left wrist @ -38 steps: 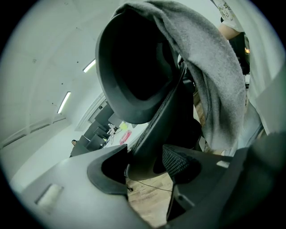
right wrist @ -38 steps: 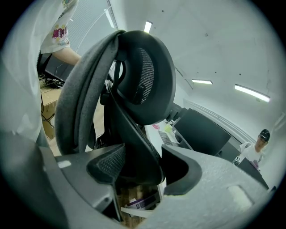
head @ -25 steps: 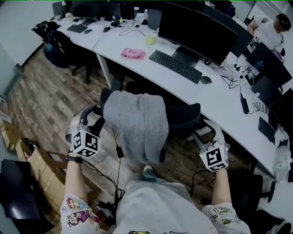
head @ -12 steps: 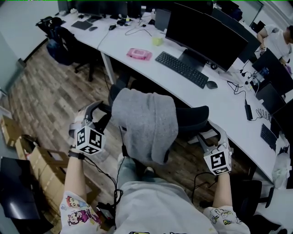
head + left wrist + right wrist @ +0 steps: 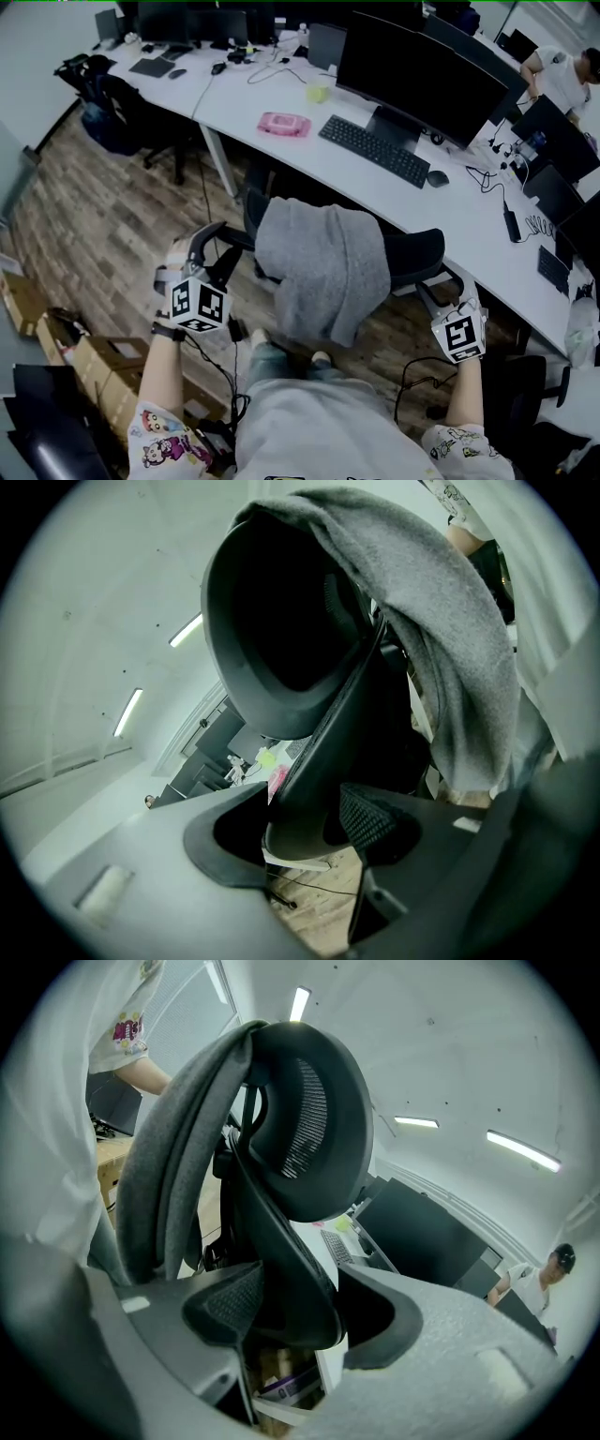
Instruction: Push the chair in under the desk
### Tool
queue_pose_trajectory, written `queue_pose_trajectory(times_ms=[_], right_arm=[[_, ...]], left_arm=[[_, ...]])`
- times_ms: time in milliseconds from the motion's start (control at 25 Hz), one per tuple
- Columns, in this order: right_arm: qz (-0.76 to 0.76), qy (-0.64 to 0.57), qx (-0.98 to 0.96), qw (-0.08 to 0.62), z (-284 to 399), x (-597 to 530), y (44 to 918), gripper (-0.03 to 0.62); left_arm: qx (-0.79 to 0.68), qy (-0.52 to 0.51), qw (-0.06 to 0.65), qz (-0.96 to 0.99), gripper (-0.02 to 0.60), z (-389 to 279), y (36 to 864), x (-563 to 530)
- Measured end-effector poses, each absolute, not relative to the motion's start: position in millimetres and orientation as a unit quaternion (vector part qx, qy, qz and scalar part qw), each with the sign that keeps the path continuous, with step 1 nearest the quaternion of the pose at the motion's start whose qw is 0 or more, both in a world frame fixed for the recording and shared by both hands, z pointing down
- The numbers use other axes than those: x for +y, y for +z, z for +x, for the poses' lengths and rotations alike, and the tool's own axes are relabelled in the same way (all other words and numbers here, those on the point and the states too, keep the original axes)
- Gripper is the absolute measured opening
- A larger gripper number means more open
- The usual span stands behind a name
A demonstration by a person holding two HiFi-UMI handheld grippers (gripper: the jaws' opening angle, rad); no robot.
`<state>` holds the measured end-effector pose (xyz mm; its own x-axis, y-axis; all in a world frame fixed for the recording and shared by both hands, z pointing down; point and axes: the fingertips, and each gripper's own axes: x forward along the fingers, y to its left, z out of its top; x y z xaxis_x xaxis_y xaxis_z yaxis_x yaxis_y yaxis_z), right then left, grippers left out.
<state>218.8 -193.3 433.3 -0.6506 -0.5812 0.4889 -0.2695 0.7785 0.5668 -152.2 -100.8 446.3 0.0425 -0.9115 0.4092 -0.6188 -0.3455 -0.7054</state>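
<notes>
Left claw [image 5: 202,246] clamped on left armrest [image 5: 309,794] of chair [image 5: 412,251], right claw [image 5: 450,287] likewise on right armrest [image 5: 291,1288], forearms outstretched, tipped down

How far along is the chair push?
Done: the left claw and right claw each grip one side of the chair. In hand: steering it toward the desk. Left: the backrest, with a grey cloth draped over it, sits out from the desk edge, so the final push in remains.

No legible text, brand, number or sign, marker squares [image 5: 199,306] carry patterns only
</notes>
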Motion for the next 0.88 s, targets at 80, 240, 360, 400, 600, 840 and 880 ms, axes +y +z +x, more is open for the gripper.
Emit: queue_pose_trajectory(times_ms=[80, 240, 360, 400, 600, 840, 880], right_arm=[[0.249, -0.225, -0.880, 0.336, 209.2, -194.7, 434.2, 0.247], [0.263, -0.218, -0.878, 0.335, 191.9, -196.1, 436.3, 0.247], [0.276, -0.214, -0.874, 0.336, 180.7, -198.5, 436.4, 0.247], [0.280, -0.213, -0.873, 0.337, 176.8, -199.9, 436.3, 0.247], [0.299, -0.203, -0.865, 0.347, 158.9, -209.7, 437.7, 0.247], [0.317, -0.196, -0.862, 0.345, 140.2, -223.4, 436.5, 0.247], [0.319, -0.195, -0.861, 0.344, 137.9, -227.1, 436.2, 0.247]], left_arm=[[0.540, -0.423, 0.176, -0.706, 0.252, -163.4, 446.2, -108.1], [0.528, -0.418, 0.181, -0.716, 0.252, -183.9, 447.2, -122.8], [0.519, -0.416, 0.186, -0.723, 0.252, -197.4, 446.0, -135.8], [0.517, -0.414, 0.188, -0.725, 0.252, -201.9, 445.4, -140.1], [0.505, -0.410, 0.193, -0.735, 0.253, -221.7, 444.9, -163.2], [0.491, -0.407, 0.201, -0.744, 0.252, -241.9, 442.9, -188.7], [0.490, -0.407, 0.201, -0.744, 0.252, -244.1, 442.4, -194.1]])
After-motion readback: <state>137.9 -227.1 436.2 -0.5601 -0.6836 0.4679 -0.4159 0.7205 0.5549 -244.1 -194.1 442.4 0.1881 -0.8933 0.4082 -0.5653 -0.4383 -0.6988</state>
